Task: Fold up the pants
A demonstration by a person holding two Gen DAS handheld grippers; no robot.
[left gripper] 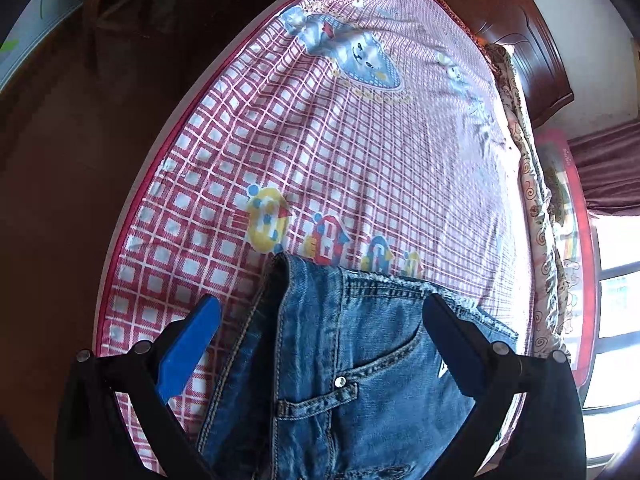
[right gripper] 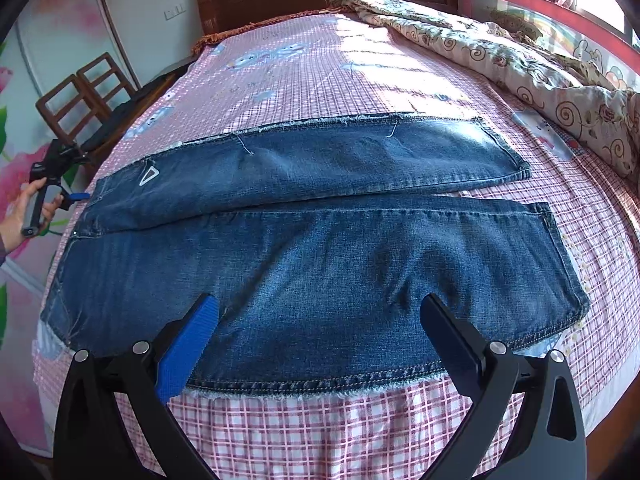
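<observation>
Your blue jeans (right gripper: pixel 320 240) lie flat, legs spread, mid-frame on the pink checked bed (right gripper: pixel 320 420). Your left claw (left gripper: pixel 320 344) and right claw (right gripper: pixel 320 340) both hang released; a floral quilt (right gripper: pixel 540 80) bunches upper right.

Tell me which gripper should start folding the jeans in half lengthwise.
Probably the right gripper: it hangs open over the near leg's long edge, ready to lift it onto the far leg. The left gripper sits open at the waistband.

Both grippers stand with fingers spread wide, gripping nothing: the left gripper (left gripper: pixel 320 320), carried in the person's hand (right gripper: pixel 24 208) at far left, and the right gripper (right gripper: pixel 320 320), near, aimed forward.
</observation>
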